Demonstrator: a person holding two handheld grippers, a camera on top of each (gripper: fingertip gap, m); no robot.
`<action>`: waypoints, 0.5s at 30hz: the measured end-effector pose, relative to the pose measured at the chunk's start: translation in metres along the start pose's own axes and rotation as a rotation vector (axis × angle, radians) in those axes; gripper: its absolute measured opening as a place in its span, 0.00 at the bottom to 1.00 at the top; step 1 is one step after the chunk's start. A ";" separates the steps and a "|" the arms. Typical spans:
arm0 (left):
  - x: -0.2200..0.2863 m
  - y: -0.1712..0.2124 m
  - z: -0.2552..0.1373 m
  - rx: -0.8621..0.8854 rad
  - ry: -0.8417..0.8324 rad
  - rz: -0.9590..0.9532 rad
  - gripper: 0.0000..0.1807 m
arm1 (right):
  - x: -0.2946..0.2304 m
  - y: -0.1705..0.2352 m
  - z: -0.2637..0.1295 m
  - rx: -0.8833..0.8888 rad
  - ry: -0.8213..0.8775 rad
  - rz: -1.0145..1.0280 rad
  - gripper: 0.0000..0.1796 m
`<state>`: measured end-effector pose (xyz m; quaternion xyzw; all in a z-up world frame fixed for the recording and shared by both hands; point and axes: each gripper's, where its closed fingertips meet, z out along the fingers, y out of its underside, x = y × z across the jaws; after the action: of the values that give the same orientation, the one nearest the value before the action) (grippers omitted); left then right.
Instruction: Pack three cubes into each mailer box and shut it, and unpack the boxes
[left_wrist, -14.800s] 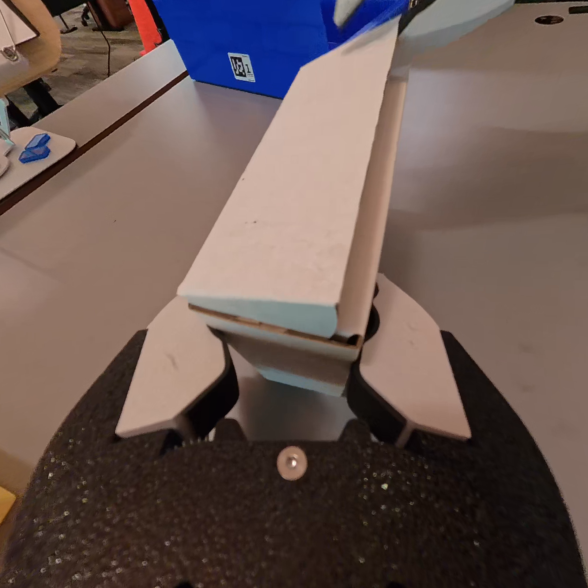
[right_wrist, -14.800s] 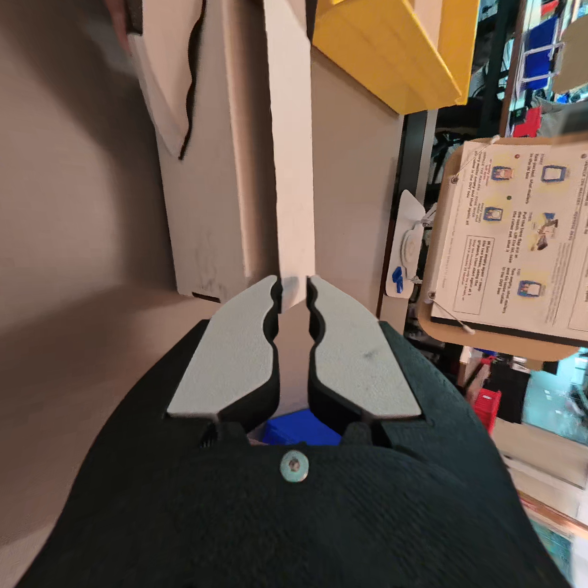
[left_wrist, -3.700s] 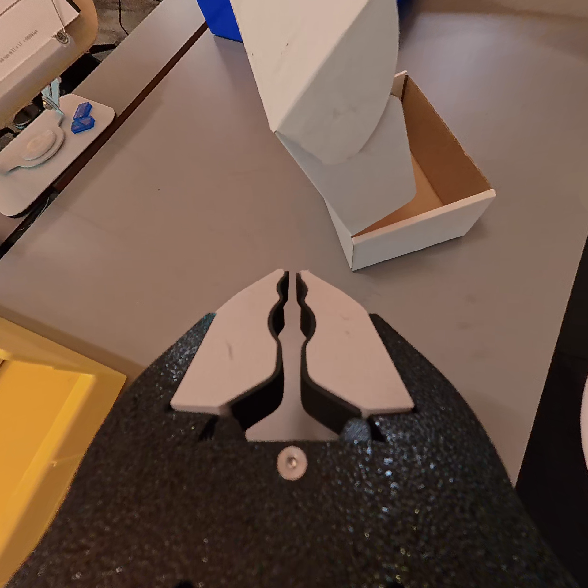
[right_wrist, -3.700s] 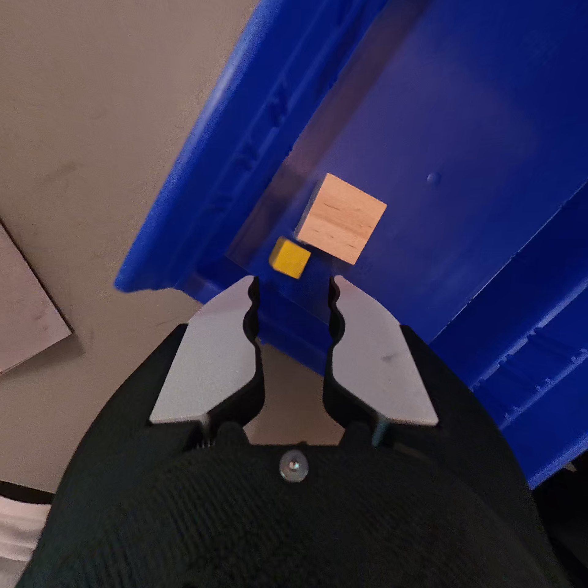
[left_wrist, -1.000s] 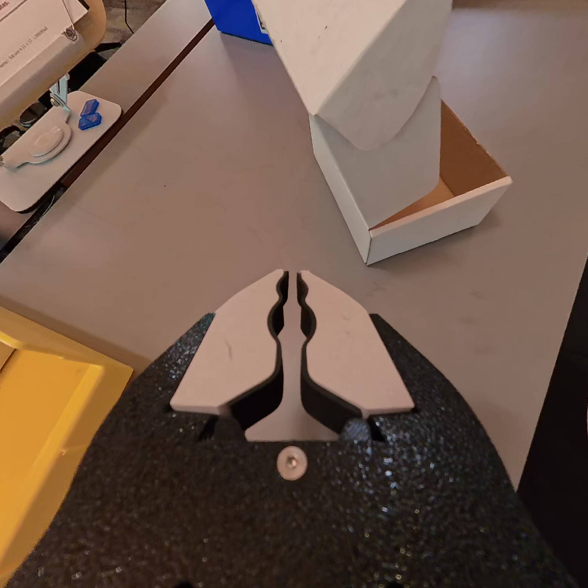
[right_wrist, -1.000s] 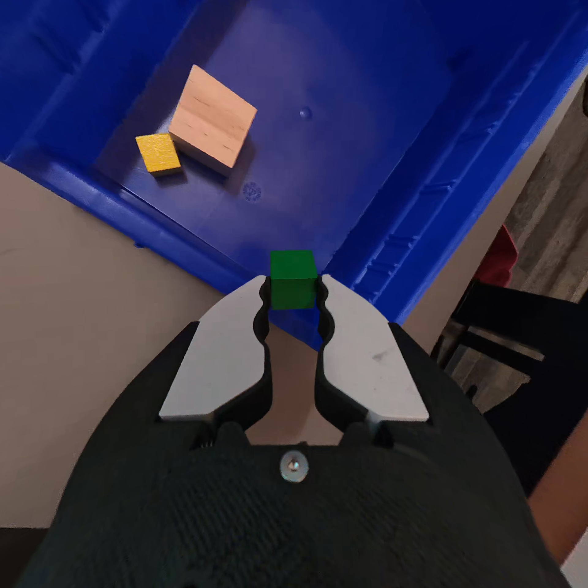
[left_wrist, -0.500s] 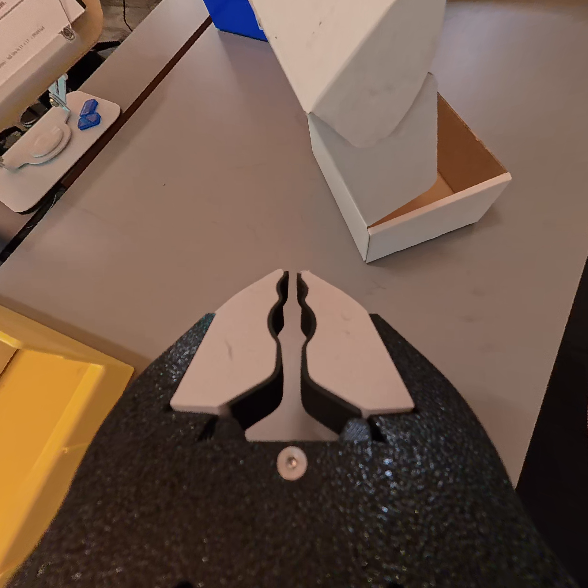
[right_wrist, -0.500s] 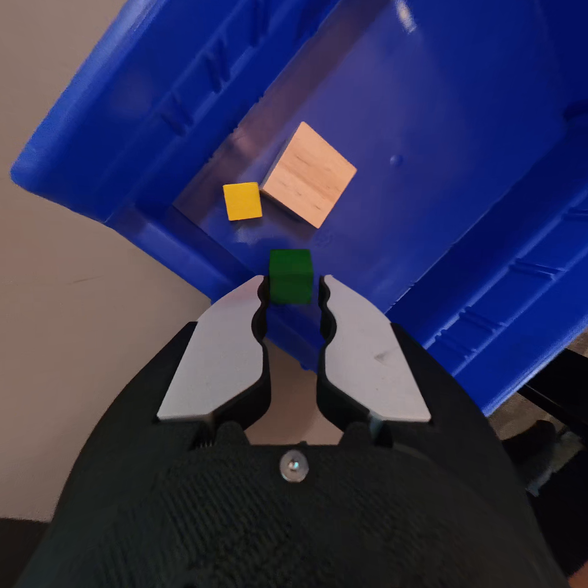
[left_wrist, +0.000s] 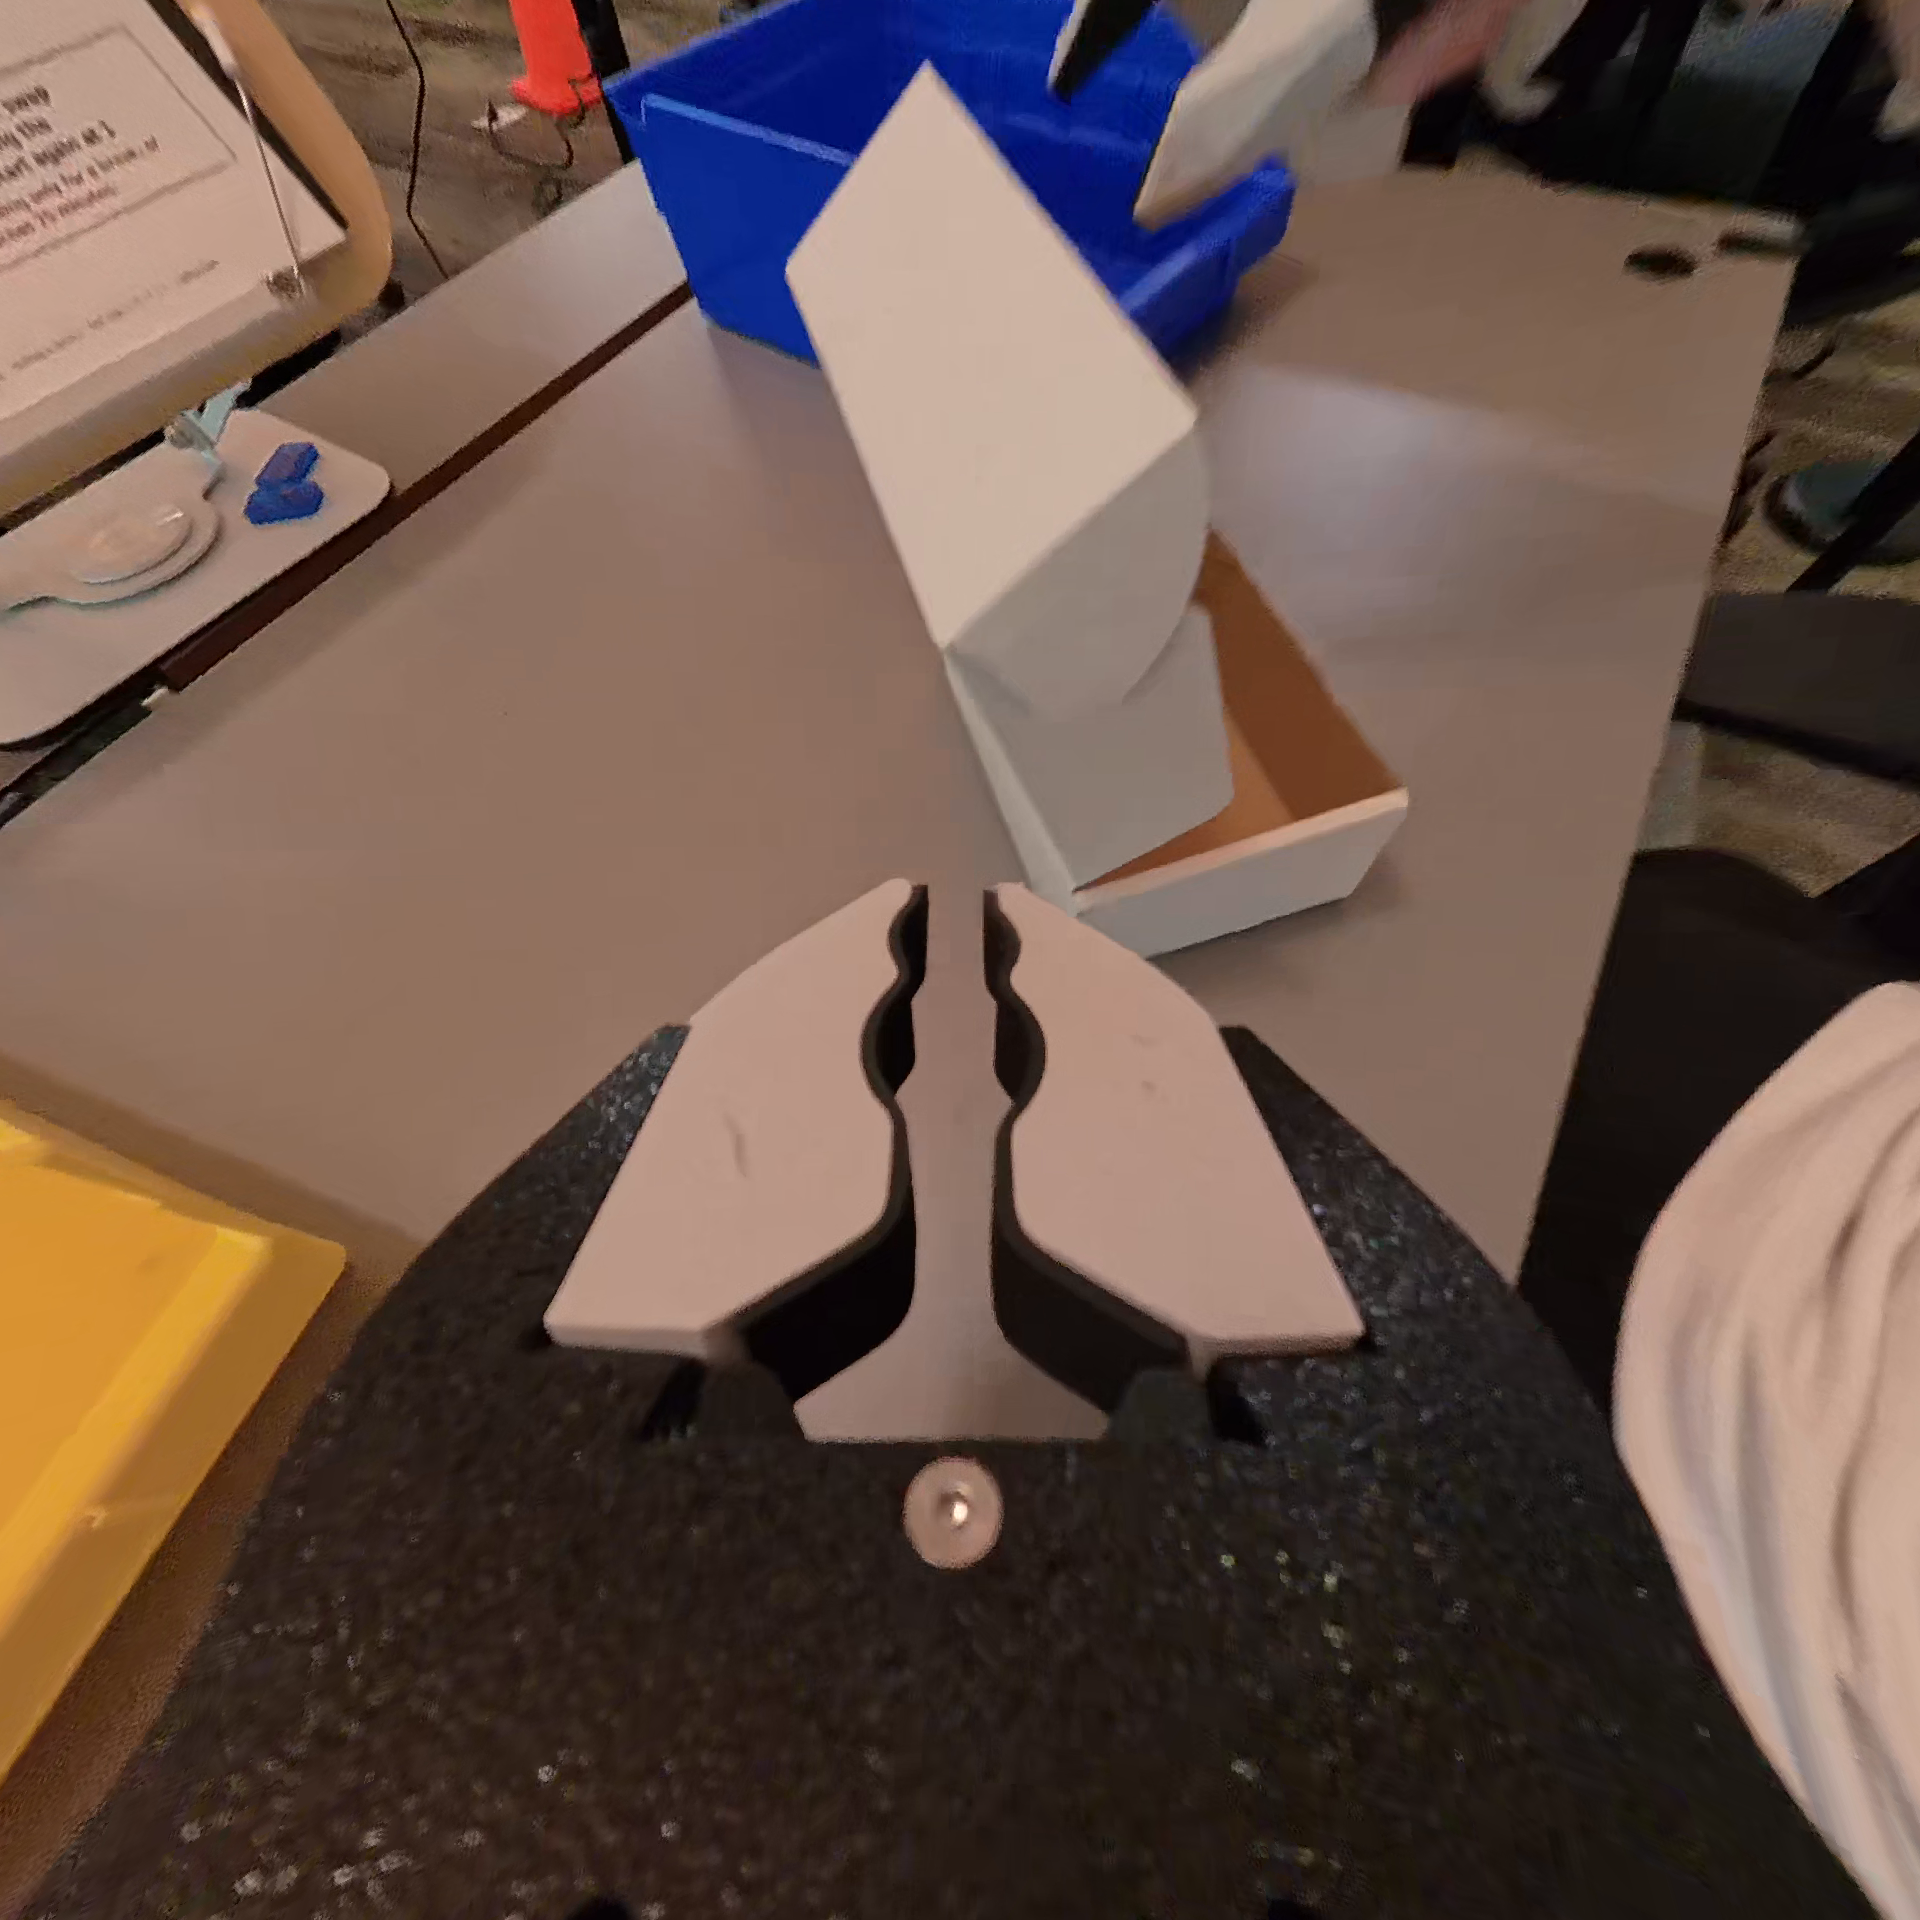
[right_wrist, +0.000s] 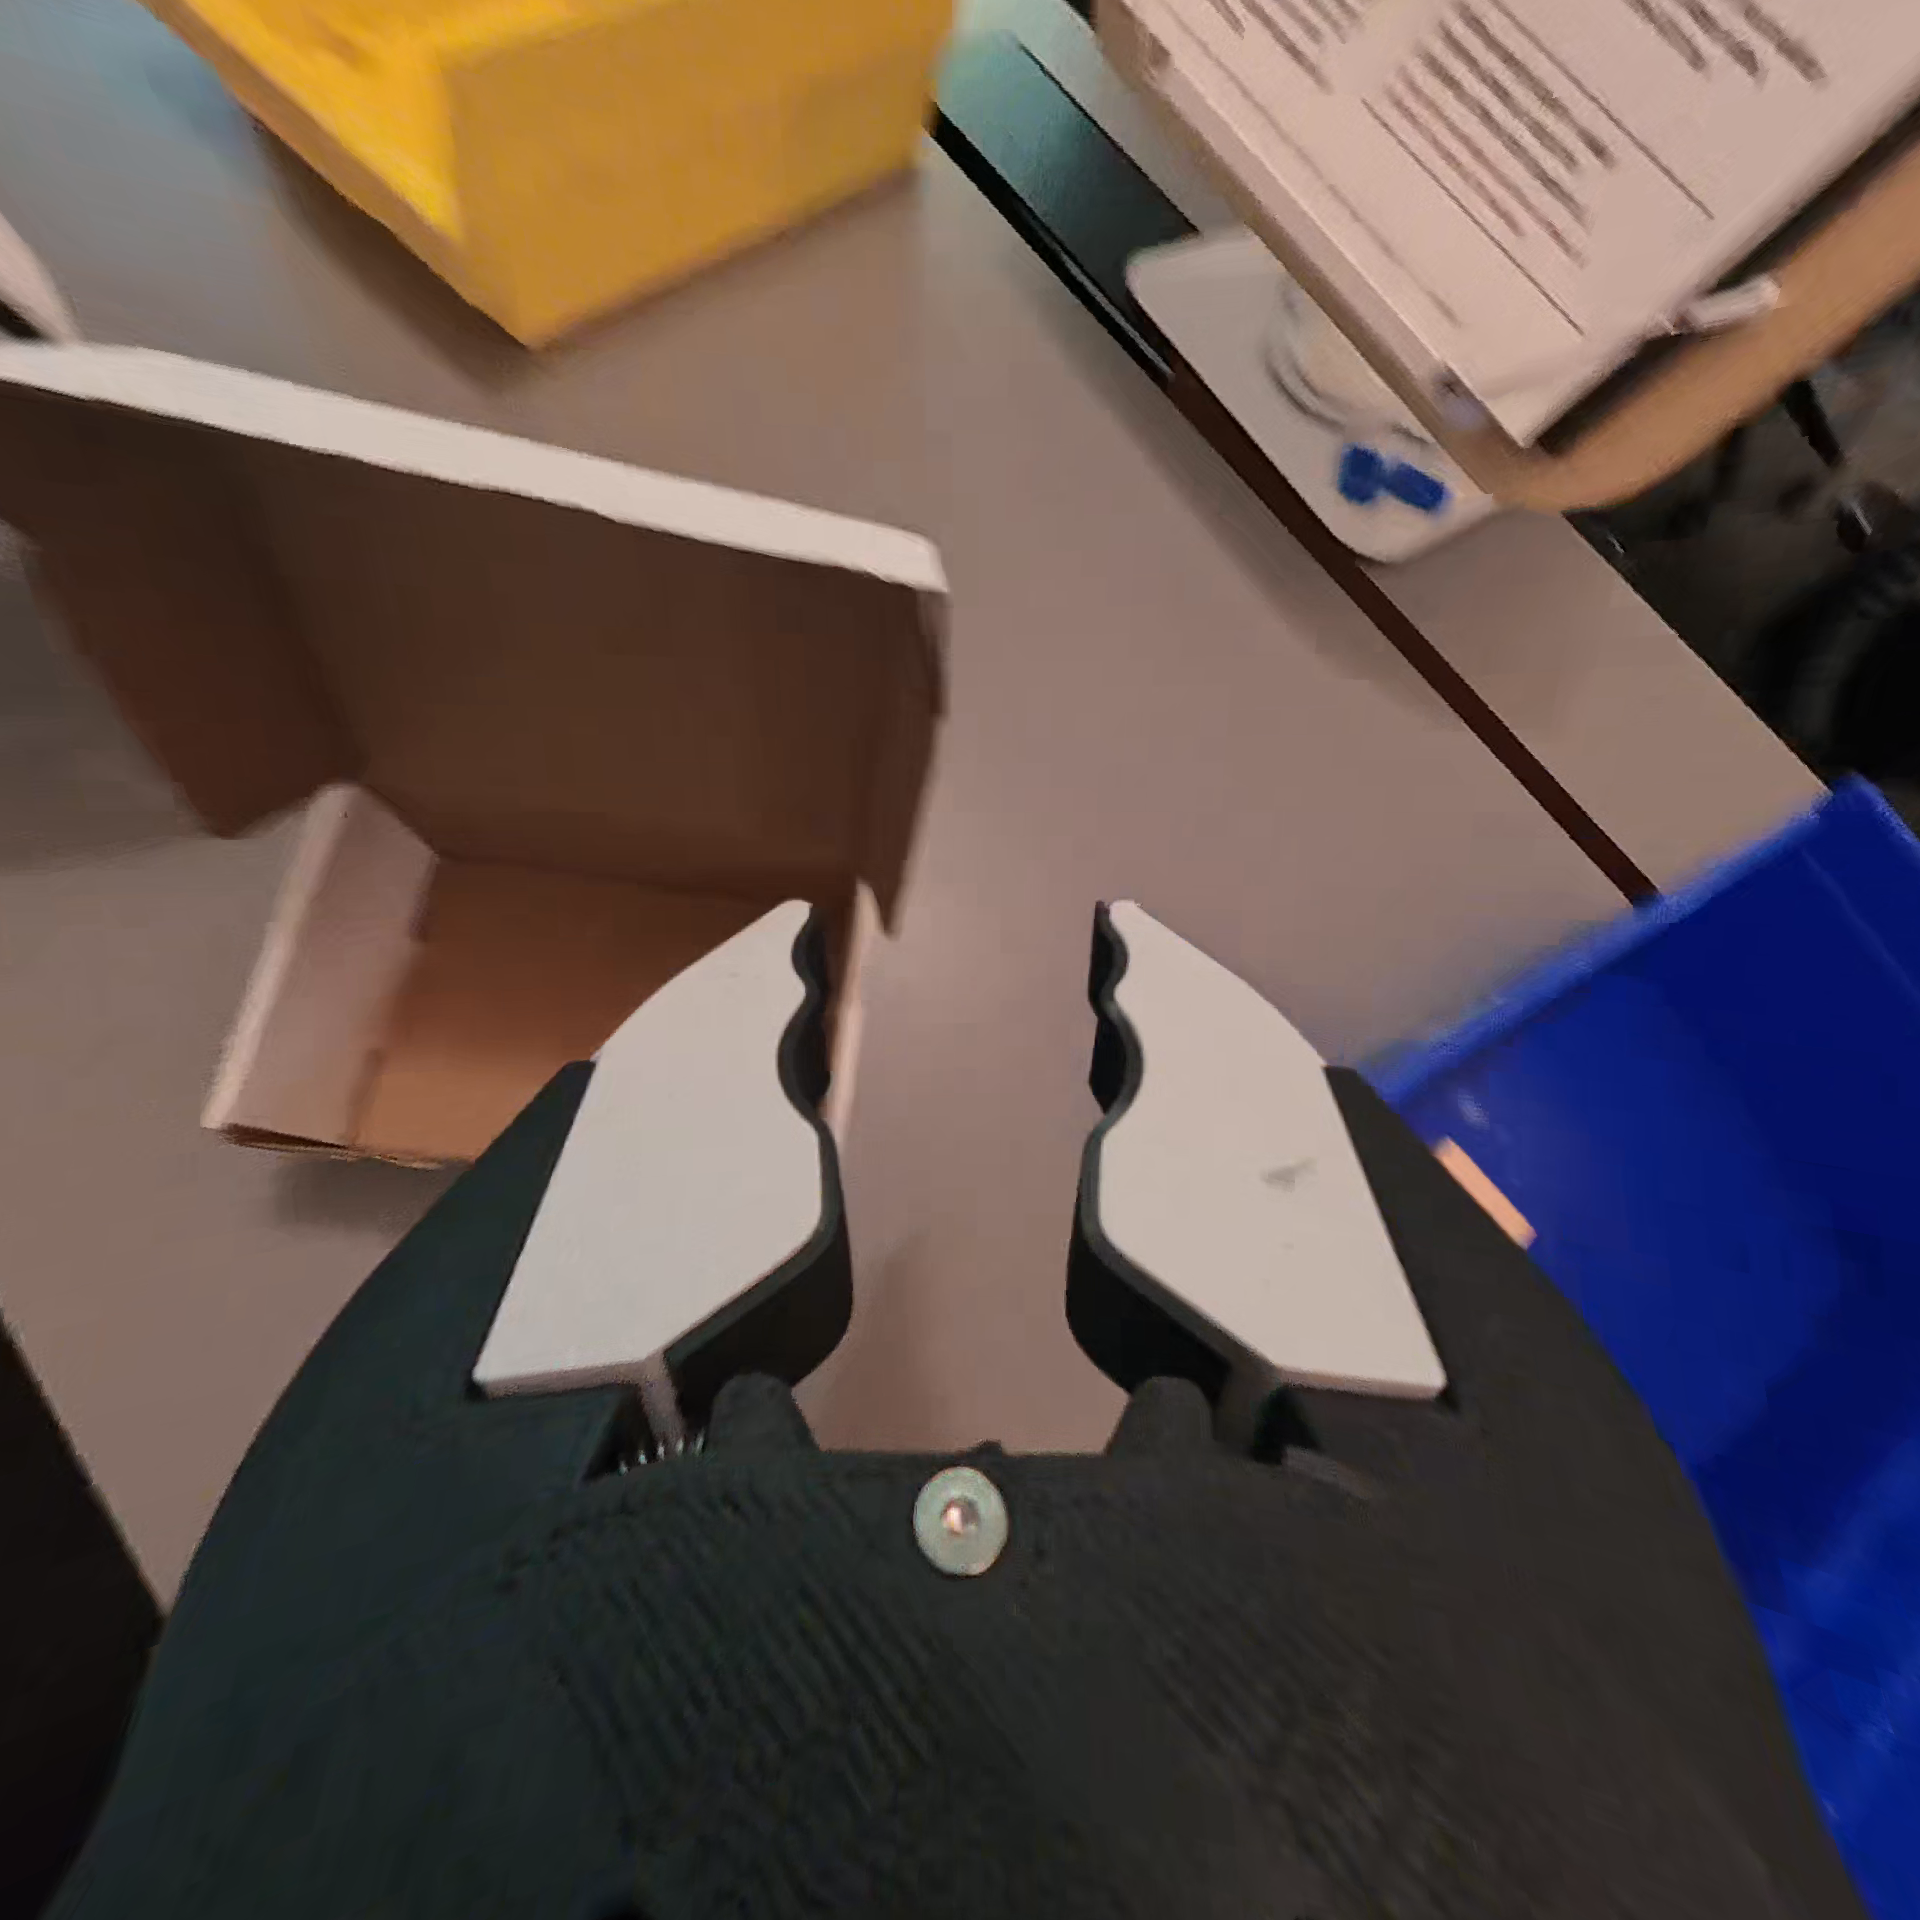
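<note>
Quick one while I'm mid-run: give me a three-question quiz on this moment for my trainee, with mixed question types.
1. True or false: the right gripper is clamped on a green cube.
2. The lid of the mailer box is: A) shut flat, B) raised open, C) lying loose on the table.
3. Fill in: in the left wrist view, the bin just beyond the mailer box is coloured ____.

Key: 1. False; its jaws are wide apart with nothing between them. 2. B. 3. blue.
</note>
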<state>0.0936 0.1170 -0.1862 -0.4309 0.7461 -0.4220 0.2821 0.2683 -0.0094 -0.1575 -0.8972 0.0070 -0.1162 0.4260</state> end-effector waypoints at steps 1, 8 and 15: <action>0.004 -0.005 -0.003 0.011 0.008 -0.007 0.05 | -0.011 -0.005 0.004 0.021 -0.028 -0.010 0.27; 0.035 -0.015 -0.005 -0.010 0.047 0.127 0.07 | -0.026 -0.004 0.051 0.029 -0.063 0.008 0.21; 0.036 -0.010 0.005 -0.037 0.050 0.129 0.07 | -0.012 -0.010 0.059 0.117 0.105 0.102 0.02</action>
<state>0.0849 0.0810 -0.1822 -0.3763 0.7869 -0.3997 0.2818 0.2685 0.0432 -0.1877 -0.8619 0.0681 -0.1416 0.4822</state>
